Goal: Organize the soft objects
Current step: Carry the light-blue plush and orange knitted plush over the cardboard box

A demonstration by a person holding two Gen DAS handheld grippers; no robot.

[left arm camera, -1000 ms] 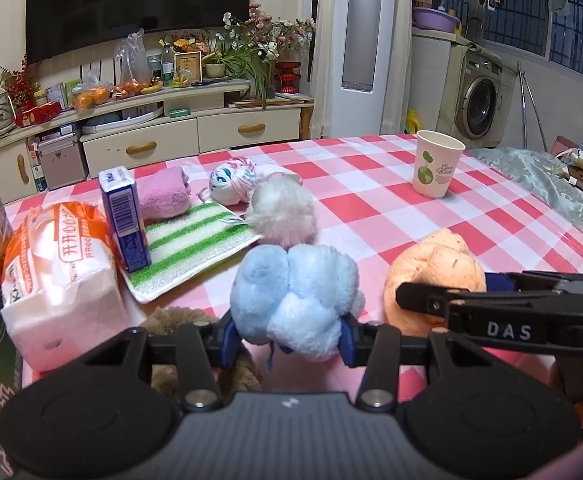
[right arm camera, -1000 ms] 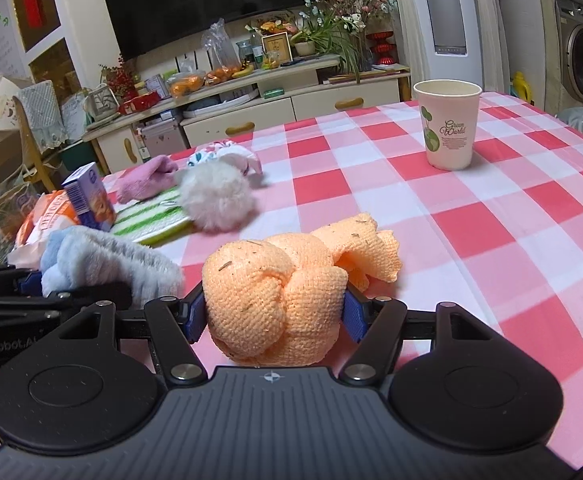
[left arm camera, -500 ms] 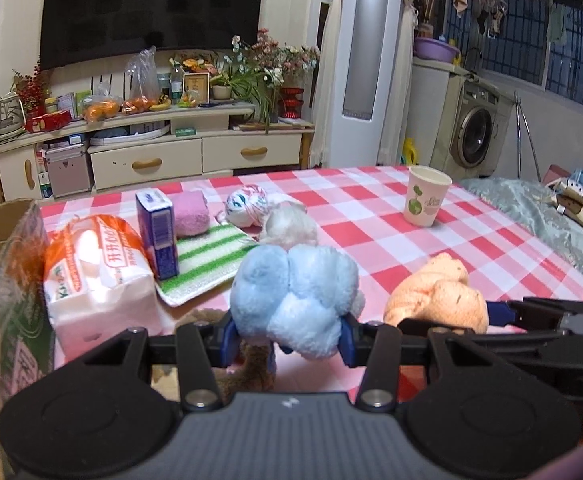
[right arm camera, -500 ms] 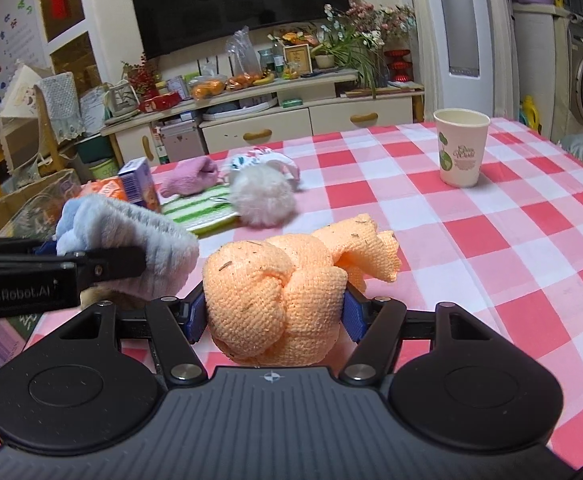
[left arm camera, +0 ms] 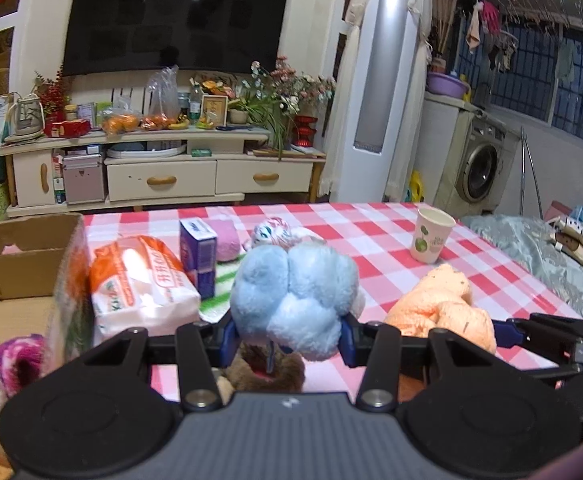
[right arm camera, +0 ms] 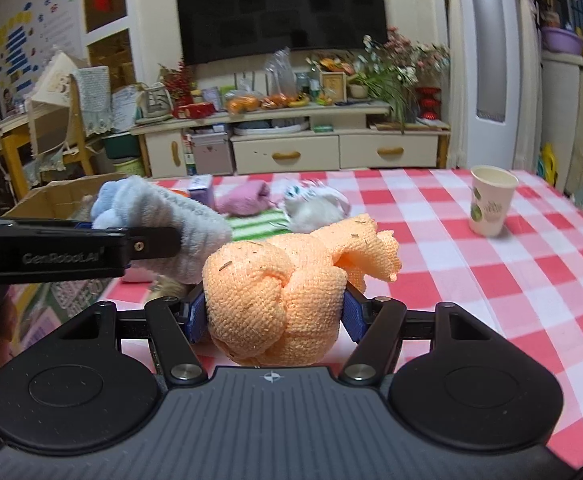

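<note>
Two claws were in use, each gripping one soft item. The left claw (left arm camera: 289, 338) was clamped on one blue plush bundle (left arm camera: 291, 300), both pads pressed into its sides, the bundle clear of the bench (left arm camera: 471, 280). The right claw (right arm camera: 273, 316) was clamped on one orange knotted towel (right arm camera: 279, 300), likewise held above the checked cloth; one loose end of the towel stuck out to the right. From the right wrist view the two loads hung just beside each other, the blue bundle to the left of the orange towel.

On the bench were counted: one paper cup (left arm camera: 431, 236), upright, standing alone well apart toward the right side; one pack of tissues (left arm camera: 139, 284) at the left edge; one small blue carton (left arm camera: 198, 254), upright, just beside the tissues; one pink rolled cloth (left arm camera: 227, 242) behind the carton; one green-striped cloth (right arm camera: 257, 226), lying flat; one white fluffy ball (right arm camera: 315, 212) beside the striped cloth; one patterned bundle (left arm camera: 269, 232), partly hidden behind the blue load. One brown furry item (left arm camera: 267, 370) lay beneath the left claw; its form could not be made out.

One open cardboard box (left arm camera: 15, 256) stood off the bench's left edge. At the lower left corner of the left wrist view, one purple and one white fluffy item showed, partly cut off.
</note>
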